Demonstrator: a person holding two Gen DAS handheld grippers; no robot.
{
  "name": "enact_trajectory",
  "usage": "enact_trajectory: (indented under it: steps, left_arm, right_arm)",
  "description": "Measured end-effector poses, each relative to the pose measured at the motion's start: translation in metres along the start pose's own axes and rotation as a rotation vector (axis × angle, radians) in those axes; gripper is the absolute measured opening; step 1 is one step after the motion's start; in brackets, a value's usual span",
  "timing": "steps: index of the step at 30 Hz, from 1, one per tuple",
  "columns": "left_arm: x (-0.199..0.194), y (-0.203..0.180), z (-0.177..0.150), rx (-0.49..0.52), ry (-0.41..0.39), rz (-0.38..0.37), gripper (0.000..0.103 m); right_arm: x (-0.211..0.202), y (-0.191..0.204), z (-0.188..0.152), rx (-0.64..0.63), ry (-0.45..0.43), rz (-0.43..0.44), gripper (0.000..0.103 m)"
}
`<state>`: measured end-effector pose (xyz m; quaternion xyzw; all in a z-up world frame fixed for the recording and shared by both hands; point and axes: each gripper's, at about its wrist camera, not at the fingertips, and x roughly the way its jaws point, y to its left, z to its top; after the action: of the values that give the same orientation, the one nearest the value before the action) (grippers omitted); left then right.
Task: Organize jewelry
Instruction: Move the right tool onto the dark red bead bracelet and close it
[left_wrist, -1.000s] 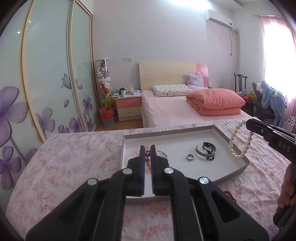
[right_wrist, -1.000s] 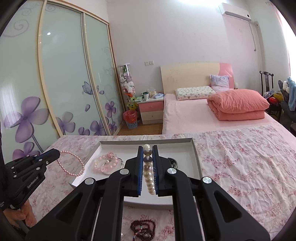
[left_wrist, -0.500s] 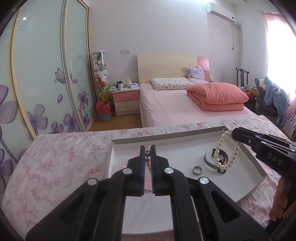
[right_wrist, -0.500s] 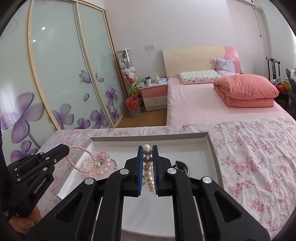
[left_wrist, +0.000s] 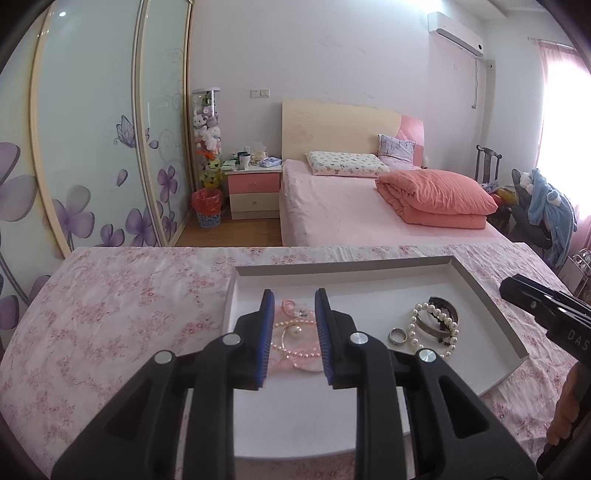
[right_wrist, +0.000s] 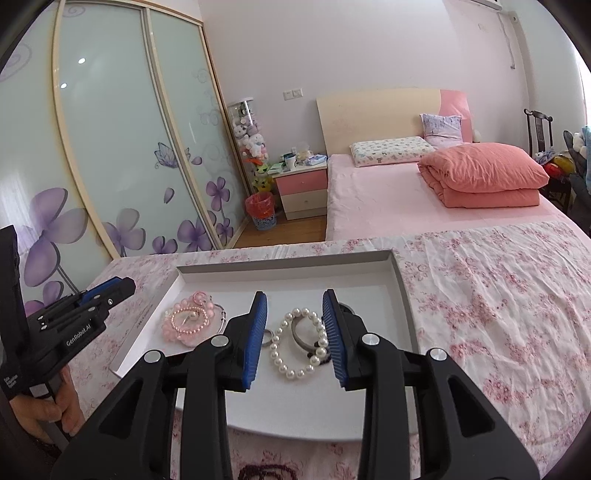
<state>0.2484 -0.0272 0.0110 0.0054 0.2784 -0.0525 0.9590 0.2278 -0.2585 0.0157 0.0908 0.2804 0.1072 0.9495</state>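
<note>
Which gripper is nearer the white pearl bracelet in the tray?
Right. The right gripper, open, straddles the white pearl bracelet in the tray; the left gripper, open, sits over the pink bracelets beside it.

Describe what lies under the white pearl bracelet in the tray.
The white pearl bracelet lies across a dark metal bangle, with the tray floor beneath. A silver ring sits beside it. The bangle's right side is hidden.

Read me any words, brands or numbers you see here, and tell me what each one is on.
"GenRobot.AI": side of the black left tool.
"DAS", cut off at the picture's edge: side of the black right tool.
Small white print lower on the left tool's handle: too small to read.
</note>
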Motion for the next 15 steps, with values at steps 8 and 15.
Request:
enact_trajectory:
  steps: [8,15]
  left_arm:
    - [-0.034,0.004,-0.024,0.019,0.008,-0.005,0.026]
    - [-0.056,0.011,-0.053,0.031,0.040,-0.014,0.033]
  right_arm:
    - [-0.026,-0.006,-0.034,-0.015,0.086,0.009,0.033]
    - [-0.033,-0.002,-0.083,-0.066,0.267,0.052,0.038]
